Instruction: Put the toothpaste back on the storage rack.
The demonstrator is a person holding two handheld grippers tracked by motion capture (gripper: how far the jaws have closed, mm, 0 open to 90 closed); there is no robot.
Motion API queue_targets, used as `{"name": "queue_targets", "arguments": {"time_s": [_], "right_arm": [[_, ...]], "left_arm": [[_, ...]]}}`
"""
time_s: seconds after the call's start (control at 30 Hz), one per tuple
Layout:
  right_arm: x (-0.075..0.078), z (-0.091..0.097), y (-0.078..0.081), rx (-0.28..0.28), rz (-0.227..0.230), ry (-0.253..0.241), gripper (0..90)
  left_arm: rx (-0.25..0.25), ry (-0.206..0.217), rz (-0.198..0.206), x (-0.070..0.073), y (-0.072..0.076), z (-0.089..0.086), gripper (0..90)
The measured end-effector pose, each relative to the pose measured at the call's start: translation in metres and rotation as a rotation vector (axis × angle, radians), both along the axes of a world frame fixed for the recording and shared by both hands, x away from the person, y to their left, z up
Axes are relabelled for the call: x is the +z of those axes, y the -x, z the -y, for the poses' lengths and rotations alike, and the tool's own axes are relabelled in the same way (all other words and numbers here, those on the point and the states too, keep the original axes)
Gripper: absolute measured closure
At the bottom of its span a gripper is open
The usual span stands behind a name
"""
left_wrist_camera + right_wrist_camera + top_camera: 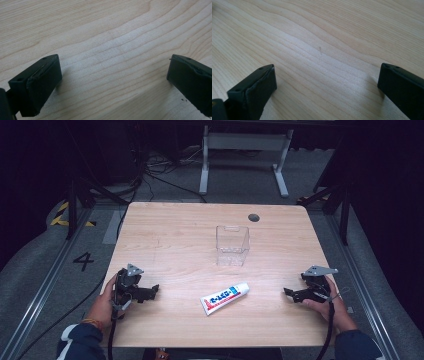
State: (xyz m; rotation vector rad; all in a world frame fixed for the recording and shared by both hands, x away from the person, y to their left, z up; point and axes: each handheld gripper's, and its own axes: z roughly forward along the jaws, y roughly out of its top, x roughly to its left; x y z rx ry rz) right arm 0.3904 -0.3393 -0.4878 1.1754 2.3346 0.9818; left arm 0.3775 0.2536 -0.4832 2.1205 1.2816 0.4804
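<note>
Nothing started, I judge: the white toothpaste tube lies before the clear plastic box, untouched; both my left gripper and right gripper rest with fingers wide, empty.

Tube before container, mid-table.

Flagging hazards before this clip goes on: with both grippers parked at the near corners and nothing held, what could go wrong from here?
1. The toothpaste tube lies flat and angled; jaws closing across it might squash it or skid it along the table.
2. The clear container looks light and stands open-topped; a tube pushed against its rim could tip it.
3. Left gripper and right gripper flank the tube; reaching together, they could collide.
</note>
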Motion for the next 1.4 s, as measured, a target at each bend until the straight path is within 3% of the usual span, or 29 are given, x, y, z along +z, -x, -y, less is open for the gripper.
{"name": "queue_targets", "arguments": {"time_s": [0.3, 0.37, 0.43, 0.53, 0.57, 0.73, 1.03, 1.3, 1.4], "right_arm": [[0.004, 0.001, -0.001, 0.048, -0.034, 0.027, 2.1], [0.005, 0.001, 0.0, 0.058, -0.044, 0.034, 2.2], [0.006, 0.0, 0.0, 0.066, -0.046, 0.048, 2.5], [0.009, -0.001, 0.0, 0.089, -0.051, 0.053, 13.2], [0.01, -0.001, 0.001, 0.105, -0.05, 0.046, 17.5], [0.013, -0.003, 0.003, 0.125, -0.052, 0.071, 18.9], [0.029, -0.014, 0.009, 0.194, -0.016, 0.068, 20.3], [0.046, -0.039, 0.016, 0.311, 0.021, 0.101, 23.8], [0.053, -0.049, 0.017, 0.346, 0.037, 0.107, 23.8]], "left_arm": [[-0.072, 0.0, -0.005, 0.0, -0.005, -0.003, 0.3], [-0.128, -0.002, 0.007, 0.0, -0.004, -0.006, 0.1], [-0.137, 0.006, 0.001, 0.0, -0.003, -0.006, 0.3], [-0.21, -0.013, 0.008, 0.0, 0.0, -0.005, 0.4], [-0.21, -0.013, 0.008, 0.0, 0.0, -0.005, 0.4], [-0.242, -0.013, 0.003, 0.001, -0.001, -0.007, 0.4], [-0.234, 0.0, -0.008, 0.0, 0.001, -0.007, 0.5], [-0.231, -0.009, 0.004, 0.0, 0.001, -0.008, 0.6], [-0.224, 0.005, -0.01, 0.0, 0.003, -0.007, 0.6]]}}
